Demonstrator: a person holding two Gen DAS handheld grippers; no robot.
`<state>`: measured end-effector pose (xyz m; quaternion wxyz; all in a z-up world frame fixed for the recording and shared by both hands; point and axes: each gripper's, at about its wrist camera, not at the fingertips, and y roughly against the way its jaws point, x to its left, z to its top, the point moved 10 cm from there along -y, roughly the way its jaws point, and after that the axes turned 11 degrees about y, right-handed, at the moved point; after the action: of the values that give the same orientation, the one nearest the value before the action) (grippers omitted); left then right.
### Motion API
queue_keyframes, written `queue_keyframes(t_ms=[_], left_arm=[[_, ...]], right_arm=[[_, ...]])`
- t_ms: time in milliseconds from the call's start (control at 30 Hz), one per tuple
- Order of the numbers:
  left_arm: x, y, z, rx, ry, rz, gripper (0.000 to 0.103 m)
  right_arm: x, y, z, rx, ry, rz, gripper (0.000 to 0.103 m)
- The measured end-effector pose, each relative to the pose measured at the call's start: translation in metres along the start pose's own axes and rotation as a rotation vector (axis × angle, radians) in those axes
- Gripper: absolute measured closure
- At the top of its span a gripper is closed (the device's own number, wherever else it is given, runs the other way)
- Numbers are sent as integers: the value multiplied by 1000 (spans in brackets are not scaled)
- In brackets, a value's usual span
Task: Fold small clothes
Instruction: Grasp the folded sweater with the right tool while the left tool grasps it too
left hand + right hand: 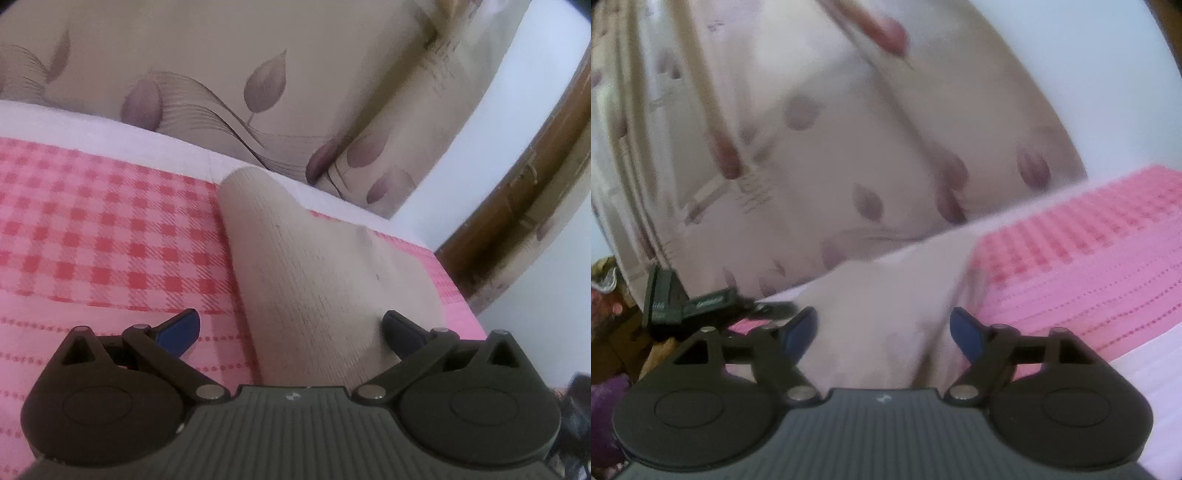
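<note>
Folding looks part done from where I stand. On the bed, a small beige ribbed garment [310, 273] lies on the pink checked cover [92, 229], its far end rounded over like a doubled edge near the white sheet [110, 129] that borders the cover. I judge at least one fold is already in it, since what shows is a narrow, thick strip and not a spread-out piece, though I cannot tell what kind of garment it is or how many layers it has.

Both tongs stand apart. The left gripper [291, 328] hovers low over the near end of the garment, with the cloth running between its blue fingers [181, 332]; one finger sits over the cover and the other rests at the cloth's edge, but nothing is pinched. The right gripper [886, 328] is likewise spread, with pale cloth [882, 314] lying loose between its fingers and no pad pressing on it. That view is blurred, so I would not swear whether the cloth there is the same garment or the sheet.

Behind the bed hangs a beige curtain [221, 74] printed with leaves.

What seems left: a last fold or a smoothing, then setting the piece aside. No other clothes are visible on the cover.
</note>
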<state>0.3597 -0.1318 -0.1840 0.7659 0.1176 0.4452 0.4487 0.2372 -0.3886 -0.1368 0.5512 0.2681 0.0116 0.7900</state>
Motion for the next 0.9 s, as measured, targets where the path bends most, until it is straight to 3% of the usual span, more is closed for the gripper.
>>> queue_keyframes(t_ms=[100,367,600,667,700,767,900], left_arm=[[-1,-7,0,25,-11,-23,0],[0,-30,1,121,-16,-113,2],[-17,-49,-8,157,-114,-121,4],[-19,-50,-10,134,-151,-104,11],[-19,-50,-11,124,-151,-102,14],[-16,-49,-9,107,-124,-105,20],[-18,-49,-9,86,-124,-93,24]], right_arm=[[-18,-24,-2,114,-68,36,23],[-38,-75,-12,290,-133,123,24],[-28,-102,-8,312,-78,203,23],[-23,-105,-9,307,-56,209,25],[-23,-104,-10,305,-49,207,27],[-23,-106,-11,306,-81,218,41],[-21,-110,-13,306,-109,234,46]])
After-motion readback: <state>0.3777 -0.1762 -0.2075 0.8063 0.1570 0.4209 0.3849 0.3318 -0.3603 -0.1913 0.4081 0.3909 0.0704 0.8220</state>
